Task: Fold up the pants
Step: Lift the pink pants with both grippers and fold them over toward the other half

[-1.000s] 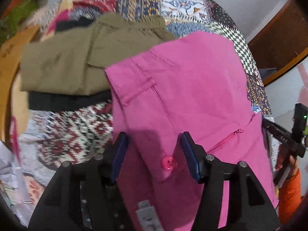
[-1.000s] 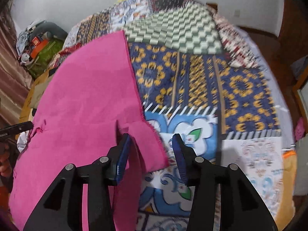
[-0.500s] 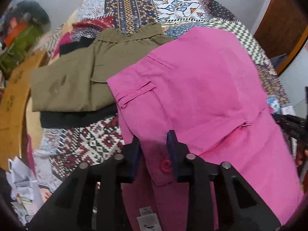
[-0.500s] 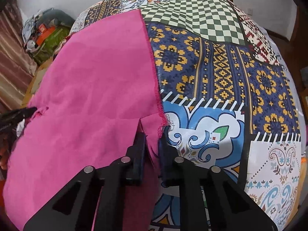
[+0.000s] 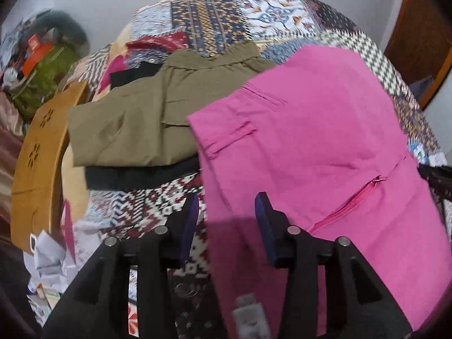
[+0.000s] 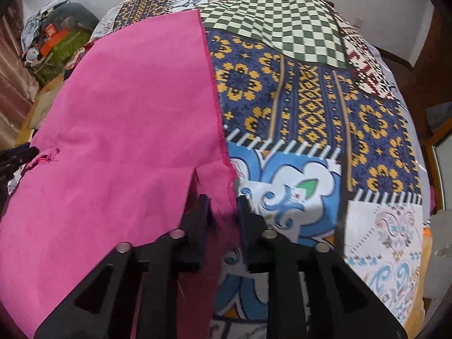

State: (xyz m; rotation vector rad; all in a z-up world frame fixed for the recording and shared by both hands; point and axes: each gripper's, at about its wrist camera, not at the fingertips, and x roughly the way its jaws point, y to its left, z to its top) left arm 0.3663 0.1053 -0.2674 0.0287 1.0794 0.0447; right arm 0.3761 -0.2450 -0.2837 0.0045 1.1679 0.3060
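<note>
Pink pants (image 5: 319,152) lie folded on a patchwork bedspread (image 5: 214,19), with the belt loop, back pocket and side zip facing up. My left gripper (image 5: 226,212) is open, its jaws astride the pants' near waist edge. In the right wrist view the pink pants (image 6: 132,130) cover the left half. My right gripper (image 6: 221,207) is shut on the hem corner of the pants. The other gripper's black tip (image 6: 17,155) shows at the far left.
Folded olive pants (image 5: 158,118) sit on a black garment (image 5: 135,178) beside the pink ones. A wooden board (image 5: 36,163), crumpled paper (image 5: 50,260) and a green bag (image 5: 42,79) are at the left. Bare bedspread (image 6: 325,113) spreads to the right.
My left gripper, nearly shut on the waistband half a second ago, has opened again. My right gripper closed on the hem corner and still holds it.
</note>
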